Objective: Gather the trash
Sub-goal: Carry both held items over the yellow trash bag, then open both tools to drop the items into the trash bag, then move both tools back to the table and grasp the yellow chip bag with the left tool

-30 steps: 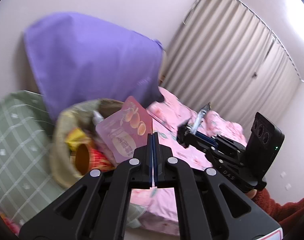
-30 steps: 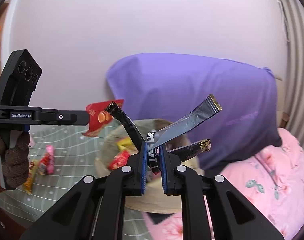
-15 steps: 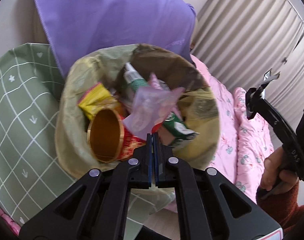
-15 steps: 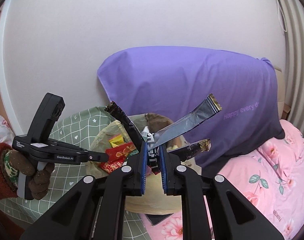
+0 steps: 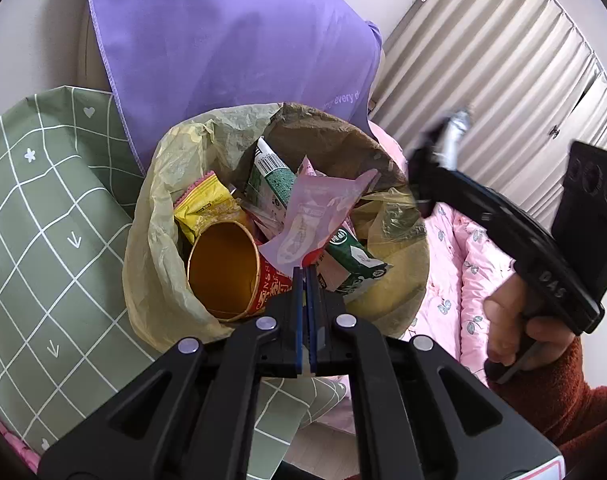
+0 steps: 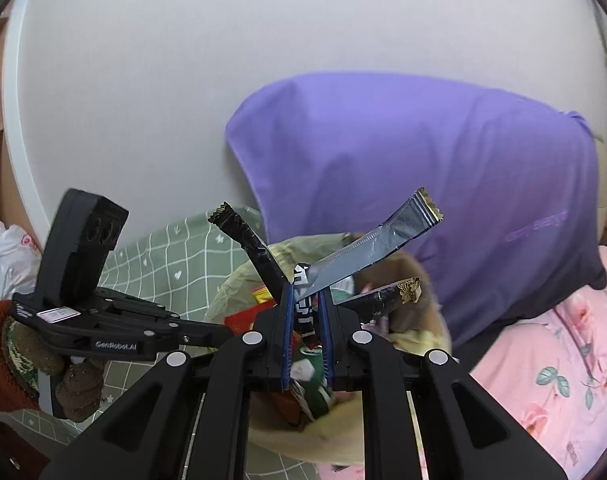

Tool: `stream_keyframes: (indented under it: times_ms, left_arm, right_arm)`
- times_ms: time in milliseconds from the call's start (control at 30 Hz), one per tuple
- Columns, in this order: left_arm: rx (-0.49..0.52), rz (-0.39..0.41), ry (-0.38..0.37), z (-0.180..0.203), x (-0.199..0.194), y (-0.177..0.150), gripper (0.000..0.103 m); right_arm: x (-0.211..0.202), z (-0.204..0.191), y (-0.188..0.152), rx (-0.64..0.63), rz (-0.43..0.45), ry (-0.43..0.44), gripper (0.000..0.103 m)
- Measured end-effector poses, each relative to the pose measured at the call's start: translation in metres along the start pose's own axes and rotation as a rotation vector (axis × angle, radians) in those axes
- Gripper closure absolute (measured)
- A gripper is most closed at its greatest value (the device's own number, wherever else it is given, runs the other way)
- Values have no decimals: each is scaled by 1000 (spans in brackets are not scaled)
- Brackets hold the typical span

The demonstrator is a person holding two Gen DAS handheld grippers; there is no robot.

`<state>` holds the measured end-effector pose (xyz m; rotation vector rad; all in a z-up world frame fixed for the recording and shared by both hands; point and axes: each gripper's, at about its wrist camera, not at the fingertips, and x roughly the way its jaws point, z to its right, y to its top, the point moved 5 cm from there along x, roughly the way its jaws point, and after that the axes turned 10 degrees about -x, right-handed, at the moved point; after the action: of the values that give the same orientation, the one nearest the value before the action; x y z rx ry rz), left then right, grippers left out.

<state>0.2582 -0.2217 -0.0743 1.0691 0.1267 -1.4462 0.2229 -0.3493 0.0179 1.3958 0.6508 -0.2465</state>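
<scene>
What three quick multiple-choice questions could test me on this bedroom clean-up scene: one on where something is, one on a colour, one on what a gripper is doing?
1. Where is the paper cup?
A. On the pink bedding
B. Inside the lined trash bin
C. On the green checked cloth

2. What colour is the big cushion behind the bin?
A. Purple
B. Orange
C. White

3. What is the right gripper doing?
A. Gaping open with nothing in it
B. Resting on the floor
C. Clamped on a bunch of torn wrappers

Answers: 1 B, the cup lies on its side among the rubbish within the yellowish liner. 2 A, purple fabric fills the space behind the bin in both views. 3 C, silver and black wrapper strips fan out from between its nearly closed fingers.
</scene>
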Motion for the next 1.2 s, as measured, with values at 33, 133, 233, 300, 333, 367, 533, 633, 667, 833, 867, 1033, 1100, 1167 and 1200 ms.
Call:
stream_keyframes:
  times_ms: [33,133,233,300,333,367,533,633,667,833,867,1033,1100,1167,1200]
  left_arm:
    - [1,-1,5,0,2,2,101]
    - [1,5,50,-8,6,9,101]
    - [-17,13,67,-17,7,15,101]
    - [-27,16,63,-22,9,20,101]
    - [-27,17,63,-23,7,20,101]
    - [-29,18,61,-24,7,21,101]
    - [-36,45,62,-22,0,24,101]
    - [-27,82,91,-17,-13,26,101]
    - [-27,91,100,-16,-16,26,100]
    - [-17,178,162,-12,-43,27,77]
    - [-16,191,171,-11,-48,26,70]
    - [-32,272,219,-23,-91,11,50]
    - [-56,323,275,-36,-113,-4,48]
    - [-96,359,337,-53,-133,-21,44]
    - [-134,376,380,-68,-148,-37,43]
  right_arm:
    - [10,-2,1,-5,-19,13,90]
    - [56,0,-8,-1,-172,28,90]
    - [88,4,-23,14,-299,42,90]
    - [98,7,-27,3,-340,28,90]
    - [101,8,-28,3,-353,27,90]
    - [102,8,-28,-1,-357,26,90]
    - [91,3,-30,-6,-336,34,89]
    - [82,-1,-28,-30,-317,8,89]
    - [77,-2,-27,-34,-310,-1,88]
    - [56,-2,-25,-28,-269,-14,69]
    - [51,-2,-25,-31,-261,-21,68]
    - [29,-7,-18,-52,-199,-48,68]
    - [20,-14,-14,-47,-163,-33,68]
    - [15,-21,-9,-41,-129,-14,68]
    - [13,-25,-7,-36,-113,-6,67]
